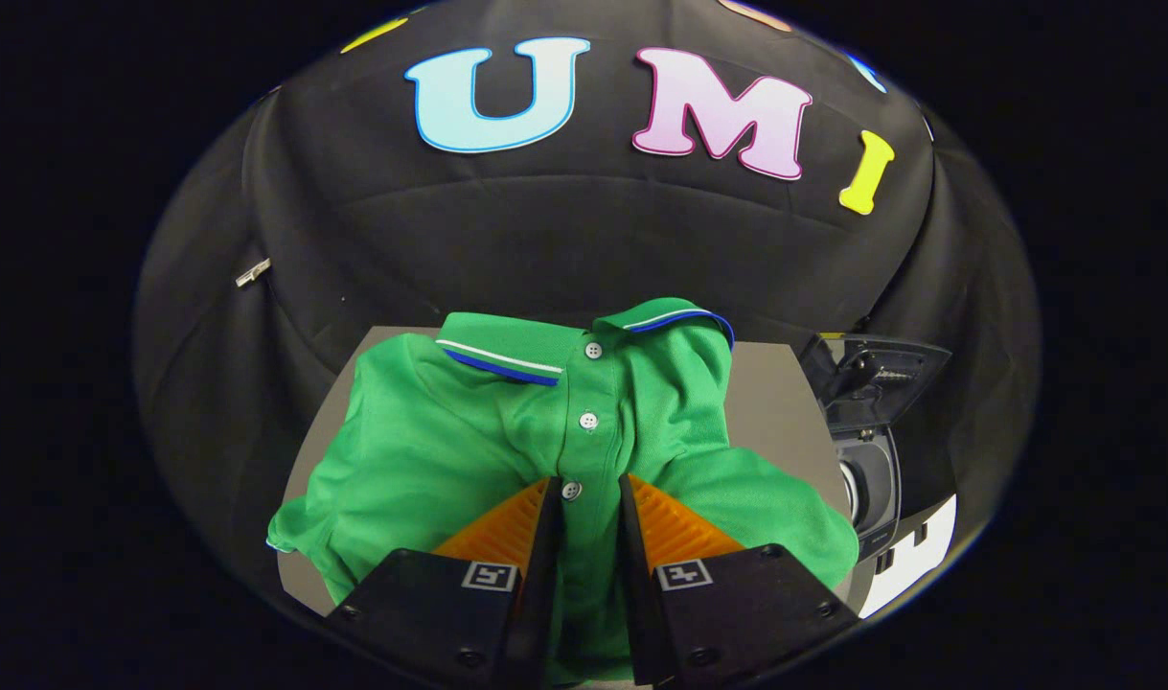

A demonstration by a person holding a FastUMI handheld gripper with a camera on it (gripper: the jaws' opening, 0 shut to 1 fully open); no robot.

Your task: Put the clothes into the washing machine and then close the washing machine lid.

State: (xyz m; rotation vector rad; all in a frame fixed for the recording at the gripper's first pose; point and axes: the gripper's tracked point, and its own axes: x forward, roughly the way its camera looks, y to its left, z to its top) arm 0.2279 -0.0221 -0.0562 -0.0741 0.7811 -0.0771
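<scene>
Jaws pinch the green polo shirt (449, 431); washing machine (871, 479) lid open.

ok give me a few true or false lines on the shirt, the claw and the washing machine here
1. The claw is closed on the green shirt. True.
2. The shirt is already inside the washing machine. False: it lies on the table, beside the machine.
3. The washing machine lid is shut. False: it stands open.
4. The shirt collar has blue and white trim. True.
5. The claw grips a sleeve. False: it pinches the button strip at the front.
</scene>
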